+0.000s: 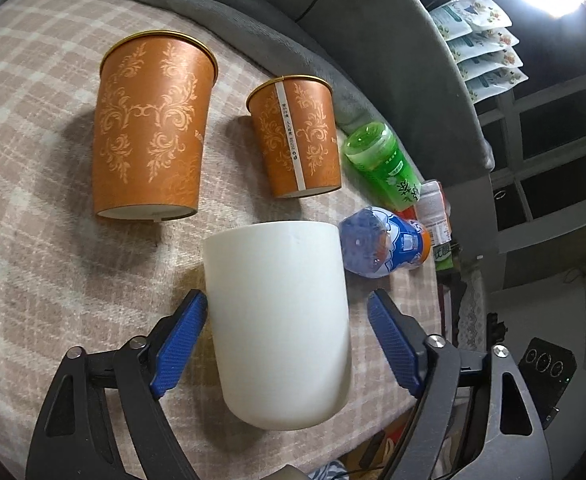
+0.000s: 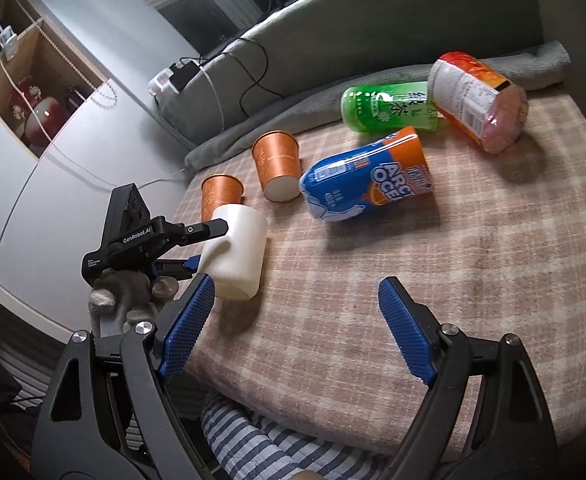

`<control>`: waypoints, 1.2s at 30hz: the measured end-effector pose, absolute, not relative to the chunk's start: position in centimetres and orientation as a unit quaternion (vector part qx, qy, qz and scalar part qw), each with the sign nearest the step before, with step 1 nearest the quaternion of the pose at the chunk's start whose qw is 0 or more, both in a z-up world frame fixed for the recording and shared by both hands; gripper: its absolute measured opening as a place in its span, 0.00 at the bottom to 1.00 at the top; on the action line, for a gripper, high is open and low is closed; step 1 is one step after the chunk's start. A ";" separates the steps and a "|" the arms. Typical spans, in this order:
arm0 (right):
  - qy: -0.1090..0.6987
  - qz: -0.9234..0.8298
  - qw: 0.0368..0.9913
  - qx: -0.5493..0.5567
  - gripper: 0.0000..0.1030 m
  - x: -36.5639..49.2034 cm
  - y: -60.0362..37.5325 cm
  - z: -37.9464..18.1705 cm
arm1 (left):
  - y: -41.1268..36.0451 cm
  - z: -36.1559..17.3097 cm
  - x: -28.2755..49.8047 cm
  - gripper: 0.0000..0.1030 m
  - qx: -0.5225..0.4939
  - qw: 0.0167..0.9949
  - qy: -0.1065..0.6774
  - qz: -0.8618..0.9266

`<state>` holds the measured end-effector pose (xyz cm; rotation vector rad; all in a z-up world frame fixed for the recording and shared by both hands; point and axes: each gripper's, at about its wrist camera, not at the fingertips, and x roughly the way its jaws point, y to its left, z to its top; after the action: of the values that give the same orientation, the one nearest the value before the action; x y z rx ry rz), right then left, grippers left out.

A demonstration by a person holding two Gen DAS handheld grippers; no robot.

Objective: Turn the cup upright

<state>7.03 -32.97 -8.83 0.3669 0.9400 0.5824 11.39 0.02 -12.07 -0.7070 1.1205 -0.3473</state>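
- While lying on its side near the front-left edge of the pink-beige checked blanket, the plain white plastic cup sits between the left gripper fingers; jaws apart, right pad clear of cup wall.
- Right gripper: jaws wide apart, nothing between, over bare blanket w/ free room.
- Two orange patterned paper cups just beyond; blue-labelled plastic bottle lies nearby.

The white cup looks smooth and matt. The orange cups look like paper with shiny gold rims. The checked blanket is soft, fuzzy cloth. The fingers' blue pads look bumpy plastic.
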 end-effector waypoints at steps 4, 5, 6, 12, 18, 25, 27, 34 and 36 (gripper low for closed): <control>0.442 0.267 0.837 0.180 0.84 7.0 -33.6 -8.9 | -0.5 -12.1 11.7 0.69 -0.313 0.776 0.523 -0.162; 0.442 0.265 0.837 0.183 0.84 7.0 -33.7 -9.0 | -0.6 -12.0 11.6 0.69 -0.307 0.780 0.521 -0.161; 0.441 0.264 0.838 0.185 0.84 7.1 -33.8 -9.0 | -0.7 -12.0 11.7 0.70 -0.303 0.781 0.521 -0.160; 0.439 0.256 0.841 0.188 0.84 7.0 -34.2 -9.1 | -1.2 -11.4 11.4 0.70 -0.281 0.793 0.516 -0.159; 0.438 0.251 0.841 0.193 0.84 7.0 -34.6 -9.2 | -2.1 -10.0 10.5 0.69 -0.253 0.817 0.492 -0.161; 0.439 0.248 0.842 0.192 0.84 6.9 -34.7 -9.3 | -3.7 -8.3 9.8 0.53 -0.199 0.855 0.452 -0.157; 0.439 0.246 0.843 0.191 0.84 6.9 -34.7 -9.4 | -4.3 -8.0 9.8 0.52 -0.179 0.866 0.442 -0.152; 0.435 0.238 0.850 0.178 0.84 6.7 -34.6 -9.5 | -3.7 -9.7 12.1 0.60 -0.211 0.845 0.471 -0.140; 0.436 0.239 0.850 0.175 0.84 6.7 -34.5 -9.6 | -3.5 -9.9 13.1 0.64 -0.213 0.838 0.482 -0.138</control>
<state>6.65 -34.51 -9.59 0.3684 0.9175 0.5031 13.07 -3.52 -9.90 -0.4515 1.0195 -0.2926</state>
